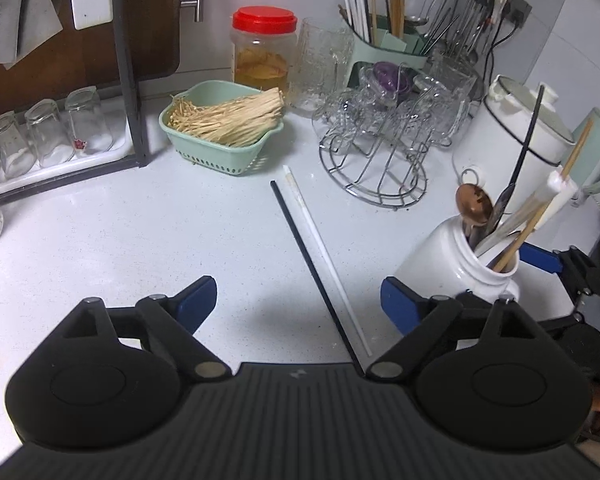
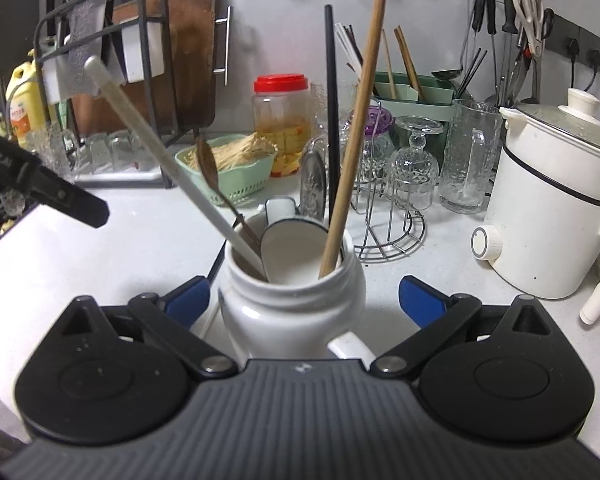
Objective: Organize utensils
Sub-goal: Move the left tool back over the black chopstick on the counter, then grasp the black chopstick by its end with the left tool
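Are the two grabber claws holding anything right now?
No. The left gripper is open over two loose chopsticks; the right gripper is open around the white ceramic jar, not squeezing it.

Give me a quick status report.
Left gripper open over black chopstick and white chopstick. Right gripper open around white jar. Nothing blocking.
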`<action>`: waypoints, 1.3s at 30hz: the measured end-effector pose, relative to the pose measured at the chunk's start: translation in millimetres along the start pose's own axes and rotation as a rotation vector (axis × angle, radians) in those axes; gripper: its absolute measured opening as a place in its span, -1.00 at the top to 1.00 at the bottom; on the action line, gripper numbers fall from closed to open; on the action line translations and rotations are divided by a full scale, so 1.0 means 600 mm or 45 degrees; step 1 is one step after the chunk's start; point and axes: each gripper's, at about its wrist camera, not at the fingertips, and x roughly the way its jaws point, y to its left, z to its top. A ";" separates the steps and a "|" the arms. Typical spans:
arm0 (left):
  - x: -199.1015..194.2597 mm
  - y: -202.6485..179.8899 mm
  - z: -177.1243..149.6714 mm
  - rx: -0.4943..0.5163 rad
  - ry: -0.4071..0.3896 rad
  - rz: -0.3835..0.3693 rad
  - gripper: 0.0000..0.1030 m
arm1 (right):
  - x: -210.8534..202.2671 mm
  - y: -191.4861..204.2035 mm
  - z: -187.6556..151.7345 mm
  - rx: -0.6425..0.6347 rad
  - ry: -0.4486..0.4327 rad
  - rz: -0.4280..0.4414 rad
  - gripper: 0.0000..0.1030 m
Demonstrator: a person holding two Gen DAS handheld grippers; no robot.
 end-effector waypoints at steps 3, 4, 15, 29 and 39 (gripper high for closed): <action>0.012 -0.003 -0.002 -0.026 0.026 0.011 -0.81 | -0.002 -0.002 -0.004 -0.005 0.021 0.010 -0.99; 0.015 -0.004 -0.002 -0.033 0.027 0.014 -0.81 | -0.001 -0.002 -0.006 -0.006 0.031 0.014 -0.99; 0.038 -0.011 -0.027 -0.128 0.000 0.063 -0.80 | 0.017 0.004 -0.010 -0.054 0.060 0.013 -0.84; 0.103 -0.058 -0.061 -0.135 0.077 0.083 -0.04 | 0.017 -0.003 -0.008 -0.052 0.063 0.027 -0.72; 0.160 -0.075 -0.055 -0.123 0.096 0.136 0.63 | 0.002 -0.011 -0.018 -0.047 0.059 0.016 -0.72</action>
